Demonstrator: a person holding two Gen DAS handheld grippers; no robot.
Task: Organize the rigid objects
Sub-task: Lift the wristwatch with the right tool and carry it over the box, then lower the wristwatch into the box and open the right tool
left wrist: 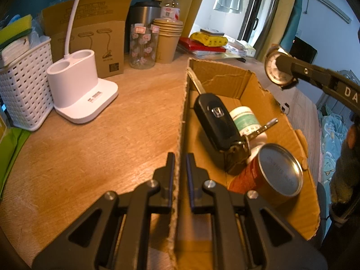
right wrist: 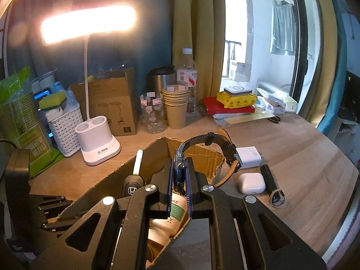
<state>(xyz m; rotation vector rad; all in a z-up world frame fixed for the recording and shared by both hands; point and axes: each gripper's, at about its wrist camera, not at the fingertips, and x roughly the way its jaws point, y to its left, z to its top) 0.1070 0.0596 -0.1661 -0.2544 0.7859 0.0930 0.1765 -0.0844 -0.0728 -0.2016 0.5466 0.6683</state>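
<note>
Right gripper [right wrist: 180,175] pinches the wristwatch [right wrist: 178,168] by its case, jaws pressed on the two flat faces; strap [right wrist: 225,148] arcs free above and to the right. From the left wrist view the watch [left wrist: 277,67] hangs over the far right side of the cardboard box [left wrist: 227,78], above the contents, not touching them.

Handling, judged: case is stiff, metal and glass, smooth, so likely slippery between pads and worth a gentle set-down to spare the crystal. Strap looks like leather, flexible, will flop and could snag on the torn box rim. The case is the sound place to hold; strap alone would swing.

Left gripper [left wrist: 180,164] has its jaws nearly together astride the near wall of the box, clamping the cardboard edge, apparently steadying it.

Box contents: Honda car key [left wrist: 216,121] with a second key [left wrist: 265,127] on its ring, a white bottle with green label [left wrist: 245,119], a tin can [left wrist: 270,173] lying on its side nearest the camera. Free floor shows toward the far end.

Outside the box on the wooden desk [right wrist: 303,168]: white charger [right wrist: 249,156], earbuds case [right wrist: 251,182], a small black stick-shaped device [right wrist: 272,184], type unclear. These look like the items left to sort
</note>
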